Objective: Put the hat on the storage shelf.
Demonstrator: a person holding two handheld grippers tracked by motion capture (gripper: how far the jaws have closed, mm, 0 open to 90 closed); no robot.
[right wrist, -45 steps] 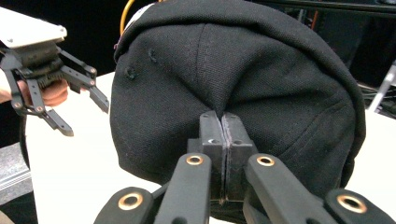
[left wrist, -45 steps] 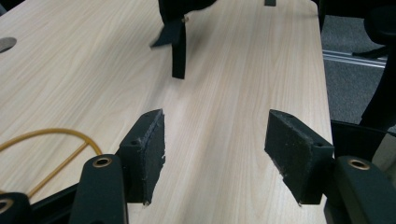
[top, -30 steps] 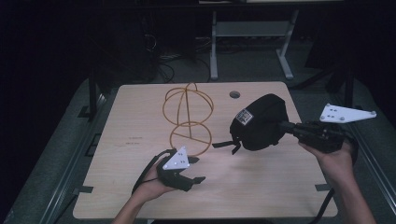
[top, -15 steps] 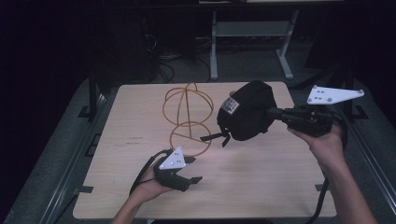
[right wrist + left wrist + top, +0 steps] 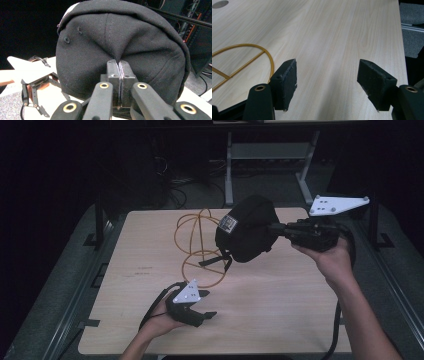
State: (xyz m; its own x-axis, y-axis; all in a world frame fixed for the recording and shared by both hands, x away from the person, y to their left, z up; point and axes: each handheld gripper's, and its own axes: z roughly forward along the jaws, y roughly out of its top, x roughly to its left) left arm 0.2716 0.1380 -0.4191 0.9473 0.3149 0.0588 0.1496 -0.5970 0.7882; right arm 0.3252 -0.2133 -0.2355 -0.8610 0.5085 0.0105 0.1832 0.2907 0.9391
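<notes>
We are holding one black cap in the air with the right gripper, above the worktop at about two o'clock from its centre. The gripper is pinching a fold of the cap's cloth; in the right gripper view its pads are pressed together on the fabric, so the crown is bulging out on both sides of them. We are gripping it at the cloth and not at the brim, probably because the soft fold is giving the pads something thin to bite. The cap's strap is hanging loose below it.

Just beside the cap, at about eleven o'clock from the centre, one golden wire stand is standing on the worktop, made of rings. We judge that we are bringing the cap toward it because the stand is a place for hanging it.

The left gripper is resting low at about seven o'clock, near the front edge. Its jaws are spread and nothing is between them; in the left gripper view we are seeing bare wood there, and the stand's base ring is lying beside the left pad. It seems to be waiting near the base, perhaps for steadying the stand.

We are counting one cap, one stand, two grippers.
</notes>
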